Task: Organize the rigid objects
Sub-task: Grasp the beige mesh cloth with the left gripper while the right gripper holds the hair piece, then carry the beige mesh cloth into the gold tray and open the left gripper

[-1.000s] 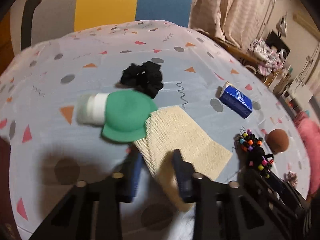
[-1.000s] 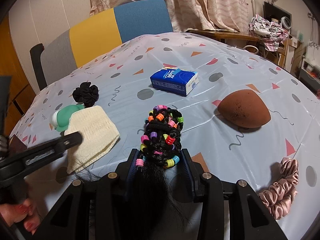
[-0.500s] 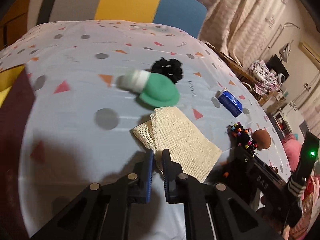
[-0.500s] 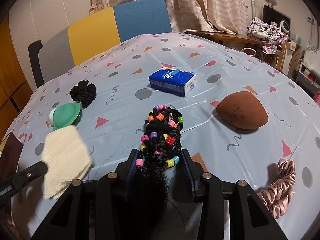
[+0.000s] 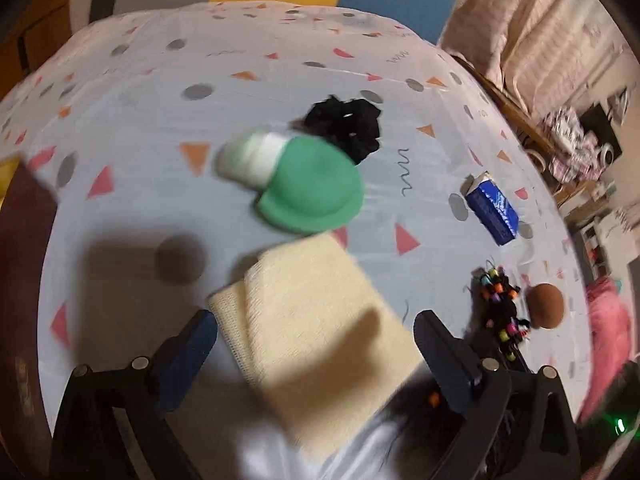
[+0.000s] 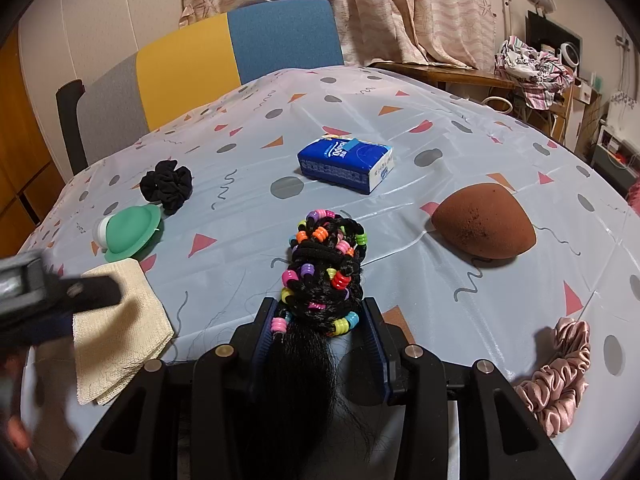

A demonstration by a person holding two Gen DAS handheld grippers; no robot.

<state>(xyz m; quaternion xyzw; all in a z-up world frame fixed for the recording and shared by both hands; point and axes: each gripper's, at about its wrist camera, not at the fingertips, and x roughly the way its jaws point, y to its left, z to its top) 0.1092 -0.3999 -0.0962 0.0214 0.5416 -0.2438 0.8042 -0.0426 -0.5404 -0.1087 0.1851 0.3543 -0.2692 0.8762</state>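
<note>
My left gripper (image 5: 314, 344) had just been opening and stood wide over the folded cream woven cloth (image 5: 316, 328), which lay released on the counter (image 5: 132, 92). My right gripper (image 6: 322, 326) clamped the black braided hairpiece with coloured beads (image 6: 326, 268). I judged placing that came next.

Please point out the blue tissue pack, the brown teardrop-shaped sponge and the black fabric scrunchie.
Blue tissue pack (image 6: 344, 164), right wrist view, on its top face.
Brown teardrop-shaped sponge (image 6: 482, 220), right wrist view, on its rounded upper surface.
Black fabric scrunchie (image 6: 166, 186), right wrist view, on its ruffled middle.
</note>
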